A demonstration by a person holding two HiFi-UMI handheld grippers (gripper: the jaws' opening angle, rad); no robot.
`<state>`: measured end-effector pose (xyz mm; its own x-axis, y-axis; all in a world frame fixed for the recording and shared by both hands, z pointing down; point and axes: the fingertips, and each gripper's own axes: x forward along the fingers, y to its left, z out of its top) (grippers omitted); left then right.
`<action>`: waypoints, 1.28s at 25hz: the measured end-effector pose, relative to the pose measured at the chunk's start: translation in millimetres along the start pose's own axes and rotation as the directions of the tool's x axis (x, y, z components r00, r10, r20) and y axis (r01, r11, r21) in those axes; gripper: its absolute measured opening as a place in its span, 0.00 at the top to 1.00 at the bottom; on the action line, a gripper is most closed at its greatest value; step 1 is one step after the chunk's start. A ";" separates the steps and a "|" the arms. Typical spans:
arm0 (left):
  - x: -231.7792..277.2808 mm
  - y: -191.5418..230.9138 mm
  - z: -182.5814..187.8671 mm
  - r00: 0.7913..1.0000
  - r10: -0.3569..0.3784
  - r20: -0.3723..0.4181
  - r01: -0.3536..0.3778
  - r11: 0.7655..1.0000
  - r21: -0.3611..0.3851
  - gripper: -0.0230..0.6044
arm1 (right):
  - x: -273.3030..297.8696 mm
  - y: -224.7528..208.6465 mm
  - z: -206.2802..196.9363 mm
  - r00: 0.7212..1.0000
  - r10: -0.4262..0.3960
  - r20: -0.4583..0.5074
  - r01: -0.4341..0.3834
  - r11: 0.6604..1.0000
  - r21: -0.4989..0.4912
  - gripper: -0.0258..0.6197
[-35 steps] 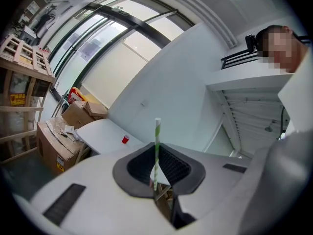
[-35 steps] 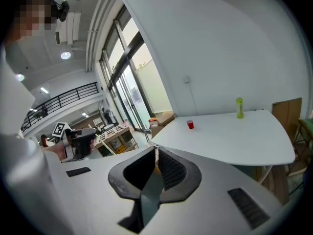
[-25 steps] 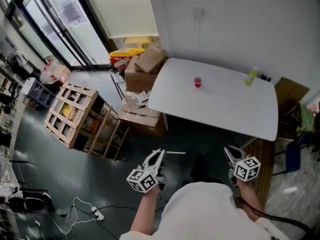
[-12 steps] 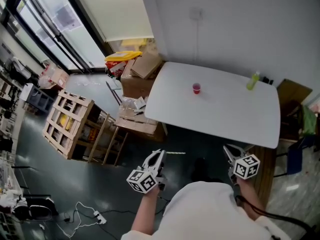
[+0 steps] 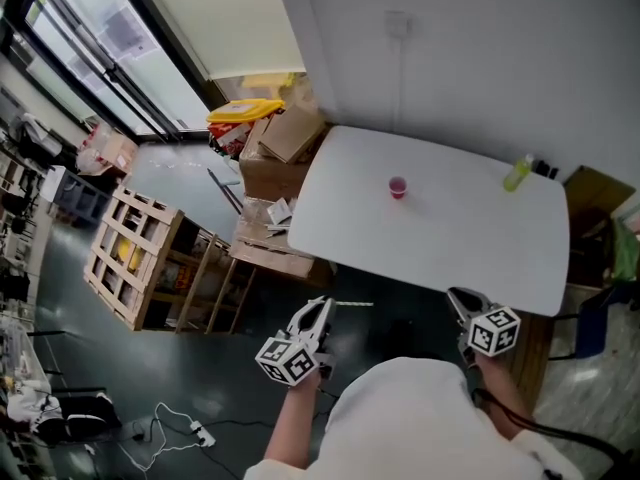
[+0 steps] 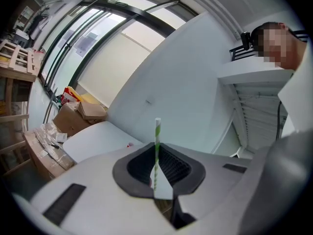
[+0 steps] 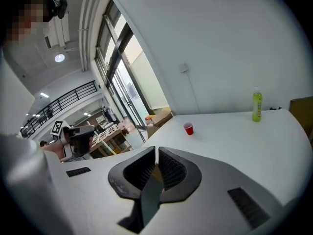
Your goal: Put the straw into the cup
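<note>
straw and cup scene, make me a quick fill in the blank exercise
The left gripper is shut on a striped ___.
The cup on the white table is ___ in colour.
The right gripper, jaws together, holds ___.
Near the table's far corner stands a green ___.
Missing words: straw; red; nothing; bottle.

Daylight from the tall black-framed windows [image 5: 110, 43] brightens the white rounded table [image 5: 450, 238] in the head view; the dark grey floor [image 5: 215, 363] lies dim. Both gripper views bow and darken towards their round edges, yet the green-and-white striped paper straw [image 6: 157, 148] reads sharp.
</note>
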<state>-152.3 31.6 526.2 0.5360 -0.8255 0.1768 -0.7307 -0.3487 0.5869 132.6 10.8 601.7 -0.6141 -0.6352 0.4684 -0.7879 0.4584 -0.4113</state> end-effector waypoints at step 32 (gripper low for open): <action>160.3 96.9 96.6 0.926 -0.275 -0.258 0.307 0.947 0.091 0.93 | 122.2 -6.3 70.1 0.968 -0.235 0.085 0.218 0.961 0.172 0.89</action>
<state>-178.1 -177.4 535.1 0.8067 -0.5538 0.2063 -0.5662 -0.6244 0.5381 65.8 -113.3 606.7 -0.4052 -0.7756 0.4839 -0.8829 0.1947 -0.4272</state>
